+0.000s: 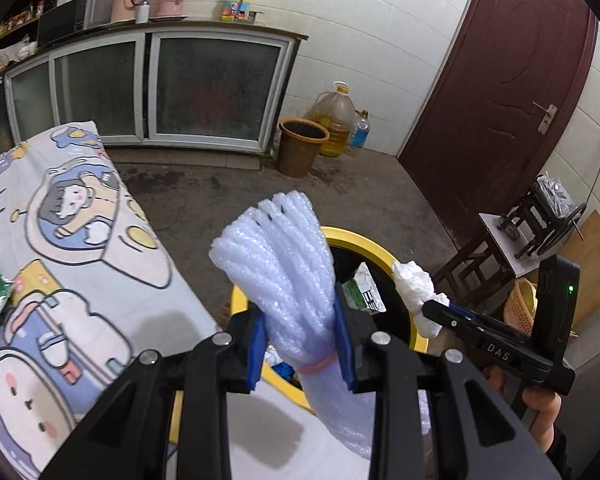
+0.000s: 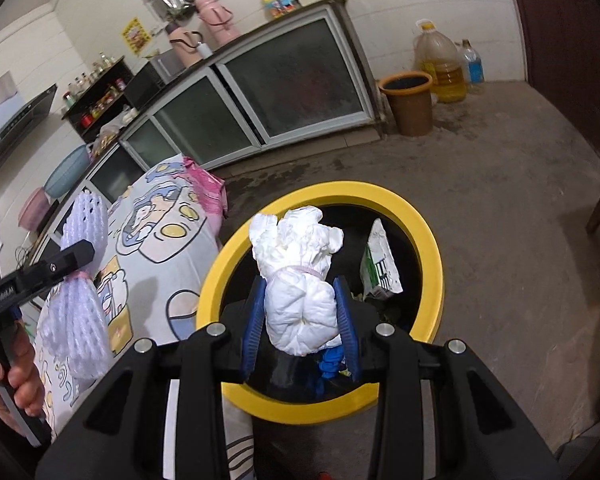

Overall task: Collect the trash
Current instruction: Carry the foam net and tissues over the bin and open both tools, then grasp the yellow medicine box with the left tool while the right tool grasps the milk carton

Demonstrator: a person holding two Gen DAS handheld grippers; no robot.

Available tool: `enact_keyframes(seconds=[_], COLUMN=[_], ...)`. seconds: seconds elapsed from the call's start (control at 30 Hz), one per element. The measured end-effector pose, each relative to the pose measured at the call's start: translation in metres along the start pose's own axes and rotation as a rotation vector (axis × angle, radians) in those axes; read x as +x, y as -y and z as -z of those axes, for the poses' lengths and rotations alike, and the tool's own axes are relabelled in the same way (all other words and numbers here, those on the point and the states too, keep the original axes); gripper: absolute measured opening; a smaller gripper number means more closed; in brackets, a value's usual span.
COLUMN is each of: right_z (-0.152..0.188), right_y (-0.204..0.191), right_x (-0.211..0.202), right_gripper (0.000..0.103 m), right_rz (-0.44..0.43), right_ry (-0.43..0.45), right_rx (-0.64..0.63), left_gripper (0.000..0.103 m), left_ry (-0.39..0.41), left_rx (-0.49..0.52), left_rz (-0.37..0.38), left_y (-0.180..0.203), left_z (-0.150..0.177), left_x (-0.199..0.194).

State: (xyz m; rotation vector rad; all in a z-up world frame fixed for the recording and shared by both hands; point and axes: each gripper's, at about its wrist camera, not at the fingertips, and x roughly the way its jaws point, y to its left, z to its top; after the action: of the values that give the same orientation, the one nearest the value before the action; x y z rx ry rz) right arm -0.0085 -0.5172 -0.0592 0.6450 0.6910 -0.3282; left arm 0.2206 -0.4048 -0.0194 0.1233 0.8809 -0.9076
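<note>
The yellow-rimmed bin's (image 2: 420, 216) dark contents were hard to read. The left hand-held gripper (image 1: 302, 344) clenched a foam net (image 1: 276, 256), the right hand-held gripper (image 2: 300, 320) a tissue wad (image 2: 296, 280), beside the cartoon-clothed surface (image 1: 80, 240).

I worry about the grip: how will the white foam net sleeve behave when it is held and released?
The white foam net sleeve is probably very light and soft: the left gripper pinches it narrow. Its free end fans out, so it likely springs back. Released, it may drift rather than fall straight into the yellow-rimmed bin.
</note>
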Motion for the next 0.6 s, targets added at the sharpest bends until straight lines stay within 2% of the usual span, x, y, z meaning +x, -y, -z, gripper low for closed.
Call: enact_keyframes(seconds=[0.2, 0.3, 0.33, 0.4, 0.43, 0.47, 0.6], right_z=[-0.002, -0.005, -0.006, -0.009, -0.011, -0.012, -0.012], right_y=[0.004, 0.003, 0.003, 0.006, 0.008, 0.011, 0.019], right_x=[0.011, 0.013, 0.014, 0.014, 0.013, 0.011, 0.005], right_gripper=[0.033, 0.036, 0.037, 0.055, 0.058, 0.059, 0.059], right_rz=[0.010, 0.017, 0.019, 0.037, 0.042, 0.047, 0.080], right_ry=[-0.013, -0.011, -0.010, 0.000, 0.007, 0.015, 0.029], right_rx=[-0.002, -0.005, -0.004, 0.011, 0.021, 0.032, 0.040], left_gripper=[0.028, 0.030, 0.034, 0.054, 0.075, 0.087, 0.093], left_ry=[-0.030, -0.040, -0.045, -0.057, -0.051, -0.038, -0.019], left_rx=[-0.007, -0.005, -0.011, -0.022, -0.032, -0.042, -0.059], left_rz=[0.008, 0.010, 0.018, 0.036, 0.027, 0.017, 0.010], left_y=[0.008, 0.011, 0.012, 0.011, 0.010, 0.007, -0.004], left_z=[-0.002, -0.005, -0.006, -0.007, -0.007, -0.006, -0.002], left_x=[0.029, 0.040, 0.044, 0.047, 0.047, 0.046, 0.040])
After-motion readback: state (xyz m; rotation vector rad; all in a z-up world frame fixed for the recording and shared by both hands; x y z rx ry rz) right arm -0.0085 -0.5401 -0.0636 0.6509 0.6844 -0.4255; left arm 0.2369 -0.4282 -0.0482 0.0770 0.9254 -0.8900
